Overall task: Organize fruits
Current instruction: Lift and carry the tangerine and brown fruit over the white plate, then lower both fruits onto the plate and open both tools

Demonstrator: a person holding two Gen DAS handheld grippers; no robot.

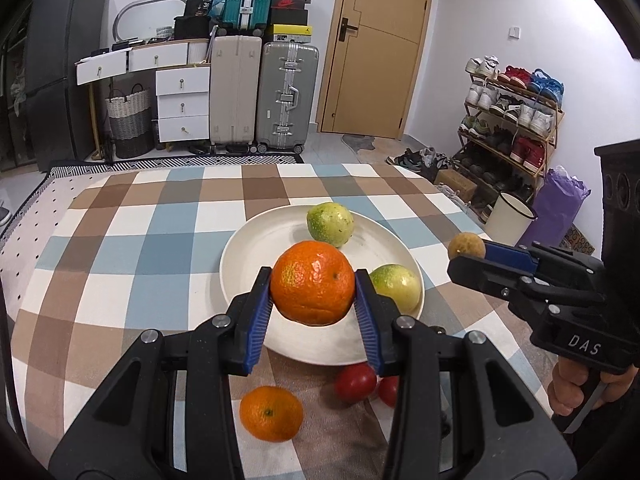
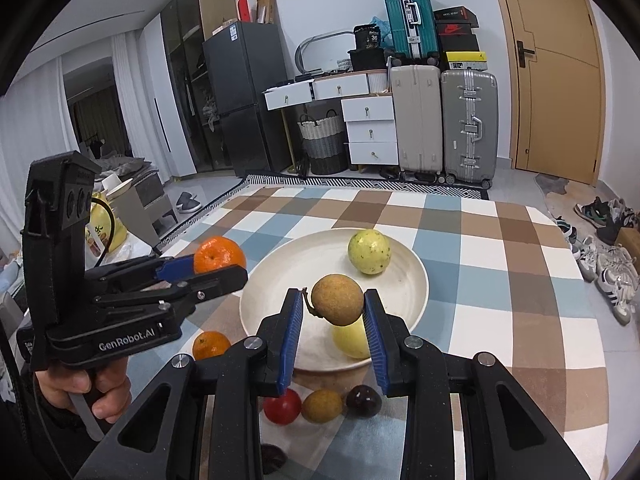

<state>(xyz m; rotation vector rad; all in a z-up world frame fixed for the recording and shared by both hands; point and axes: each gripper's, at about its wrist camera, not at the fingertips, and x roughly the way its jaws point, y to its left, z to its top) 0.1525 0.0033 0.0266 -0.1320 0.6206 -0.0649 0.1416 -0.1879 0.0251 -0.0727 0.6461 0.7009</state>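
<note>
A checked cloth in brown, blue and white covers the bench (image 1: 120,240), which carries one round white plate (image 1: 256,240) lying just ahead of and below both grippers. On the plate rest two yellow-green fruits (image 1: 330,224), one at the far rim and one at the right rim, just beyond the left gripper's right finger. The left gripper (image 1: 314,292) is closed on one large orange (image 1: 312,282), held in the air above the near side of the plate, its blue pads pressing both flanks. The right gripper (image 2: 334,306) is clamped on one small brown fruit (image 2: 337,299) with a short stem, likewise held above the plate. On the cloth below the left gripper lie a second orange (image 1: 271,413) and two red fruits (image 1: 356,382); the right wrist view shows one red fruit, one more small brown fruit (image 2: 322,406) and one dark purple fruit (image 2: 363,401) in a row under its gripper. The left gripper's body reads "GenRobot.AI"; the right gripper's body reads "DAS". A hand (image 2: 100,388) grips the left handle.
</note>
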